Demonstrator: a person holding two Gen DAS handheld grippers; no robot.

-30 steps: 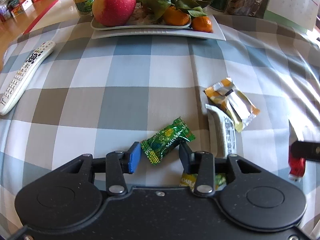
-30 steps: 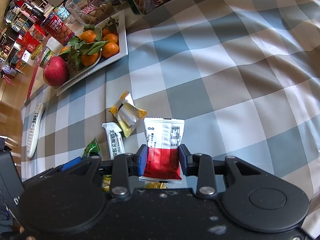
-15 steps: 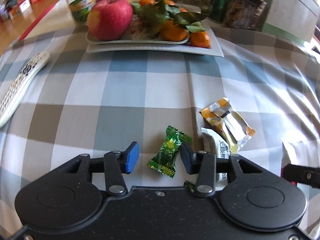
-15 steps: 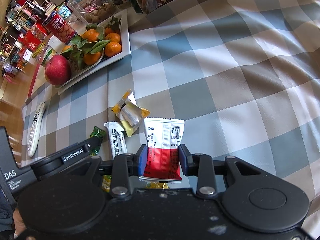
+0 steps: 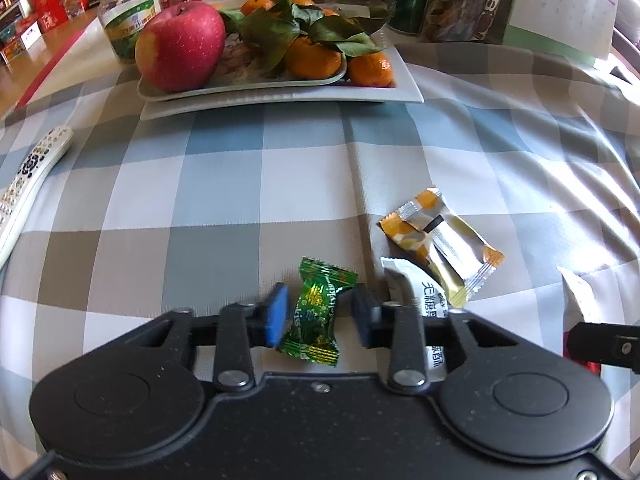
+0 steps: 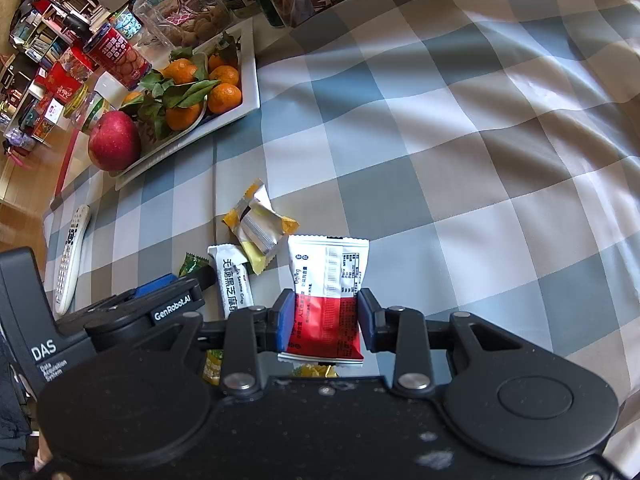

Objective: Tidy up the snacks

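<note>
Green candy (image 5: 316, 312) between the closing left gripper's (image 5: 319, 314) pads

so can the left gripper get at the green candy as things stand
Probably yes. The green candy already lies between the left gripper fingers, whose jaws have just been closing around it; a small gap seems to remain on its right side. Nothing blocks it; the white sesame bar lies just beside.

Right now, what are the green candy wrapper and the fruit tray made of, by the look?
Green candy wrapper: likely metallised plastic film; glossy, crinkled, gold glints, twisted ends. Fruit tray: probably glazed ceramic or melamine; smooth white, rigid thin rim, soft sheen. Can't tell which.
</note>
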